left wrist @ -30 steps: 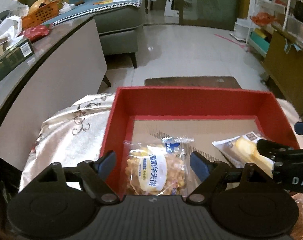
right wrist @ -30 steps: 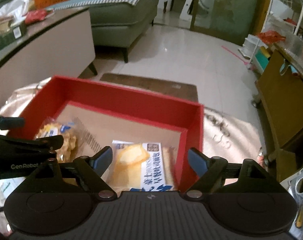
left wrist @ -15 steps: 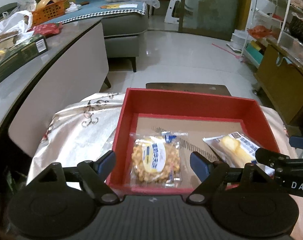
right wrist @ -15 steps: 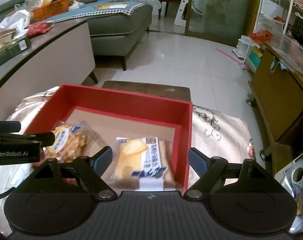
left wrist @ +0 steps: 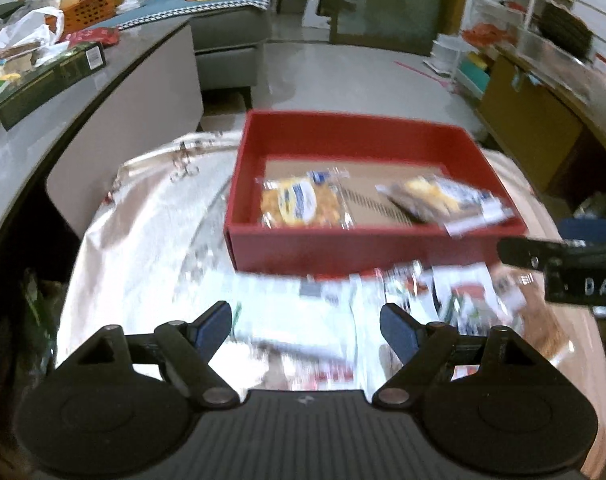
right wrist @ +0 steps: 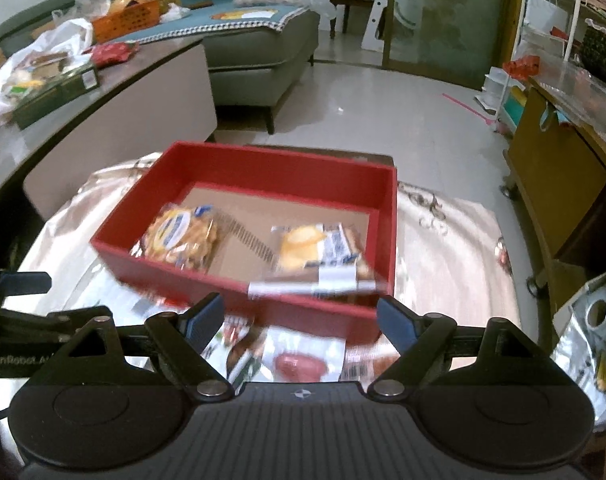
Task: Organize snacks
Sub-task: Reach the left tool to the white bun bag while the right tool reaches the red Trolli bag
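Hovering spread and empty over loose packets [right wrist: 299,356] on the desk [left wrist: 143,240], the left claw [left wrist: 306,326] and right claw [right wrist: 299,320] seem poised to collect more beside two snacks [right wrist: 179,240] lying in the red box [right wrist: 271,172].

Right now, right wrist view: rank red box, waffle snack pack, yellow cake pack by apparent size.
1. red box, by far the largest.
2. waffle snack pack and yellow cake pack: about alike; motion blur smears their edges, so unranked.
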Available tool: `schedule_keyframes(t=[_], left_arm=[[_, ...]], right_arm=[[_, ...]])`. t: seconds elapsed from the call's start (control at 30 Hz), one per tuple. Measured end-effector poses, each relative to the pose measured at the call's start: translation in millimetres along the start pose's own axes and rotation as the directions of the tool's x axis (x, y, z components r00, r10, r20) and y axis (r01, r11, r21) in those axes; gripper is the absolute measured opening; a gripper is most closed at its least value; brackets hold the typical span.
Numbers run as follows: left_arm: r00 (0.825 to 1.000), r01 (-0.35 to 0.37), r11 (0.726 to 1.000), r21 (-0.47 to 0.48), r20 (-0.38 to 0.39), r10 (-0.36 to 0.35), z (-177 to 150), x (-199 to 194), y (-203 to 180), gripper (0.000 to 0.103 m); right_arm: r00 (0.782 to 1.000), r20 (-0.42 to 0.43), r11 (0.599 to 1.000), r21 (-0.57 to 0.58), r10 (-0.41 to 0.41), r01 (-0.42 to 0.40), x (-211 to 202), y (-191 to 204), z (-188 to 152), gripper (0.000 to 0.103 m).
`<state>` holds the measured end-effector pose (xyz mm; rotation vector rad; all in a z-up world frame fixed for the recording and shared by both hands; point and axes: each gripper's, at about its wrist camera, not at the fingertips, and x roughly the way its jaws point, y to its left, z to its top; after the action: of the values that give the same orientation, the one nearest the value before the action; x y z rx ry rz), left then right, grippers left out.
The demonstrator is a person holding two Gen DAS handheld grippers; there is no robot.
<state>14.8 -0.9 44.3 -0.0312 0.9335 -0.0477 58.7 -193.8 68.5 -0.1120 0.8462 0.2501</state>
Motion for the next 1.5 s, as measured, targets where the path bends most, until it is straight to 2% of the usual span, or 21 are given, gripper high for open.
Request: schedule_keyframes(t=[0.4,0.63,0.77,0.8,0.87,0.97,1.17,1.27,1.33,1.5], left_arm=[[0.993,0.056,0.989,0.137,-0.114,-0.040,-63,-13,-23,0.076],[0.982,0.044,0.967,0.250,-0.187,0.003,-80,9,-40,0.076],[0.980,0.017,0.955,0.296,-0.195,0.043,-85,24,-49,0.076],[0.978,0.018,0.955,0.295,-0.204,0.045,-85,27,-50,0.075],[0.973,0.019,0.957,0.290,-0.224,0.049,-87,30,-50,0.064],[0.974,0.029,0.965,0.262,-0.224,0.032,-84,26,-46,0.058],[0.976,0.050,0.984,0.173,-0.218,-0.011,-76,15,-27,0.054],[0.979,0.068,0.988,0.139,-0.199,-0.040,-71,7,-18,0.054],[0.981,0.078,0.990,0.118,-0.188,-0.054,-68,3,-14,0.054],[0.981,0.091,0.992,0.087,-0.178,-0.075,-65,-1,-6,0.054]], right_arm=[[0.997,-0.067,1.000,0.000,0.024,-0.024,-25,0,-52,0.089],[0.994,-0.106,0.999,-0.030,0.040,-0.043,-23,4,-65,0.090],[0.992,-0.117,0.997,-0.055,0.054,-0.061,-18,8,-65,0.090],[0.991,-0.123,0.995,-0.066,0.060,-0.068,-16,10,-65,0.090],[0.990,-0.128,0.993,-0.090,0.063,-0.075,-15,14,-65,0.090],[0.992,-0.102,0.992,-0.096,0.070,-0.080,-21,9,-60,0.090],[0.999,-0.004,0.999,0.011,0.048,-0.048,-43,-34,-47,0.090],[0.999,-0.001,0.998,0.053,0.036,-0.036,-43,-51,-50,0.090],[0.998,-0.040,0.999,0.024,0.039,-0.038,-34,-46,-57,0.090],[0.989,-0.124,0.982,-0.160,0.077,-0.096,-14,-8,-73,0.089]])
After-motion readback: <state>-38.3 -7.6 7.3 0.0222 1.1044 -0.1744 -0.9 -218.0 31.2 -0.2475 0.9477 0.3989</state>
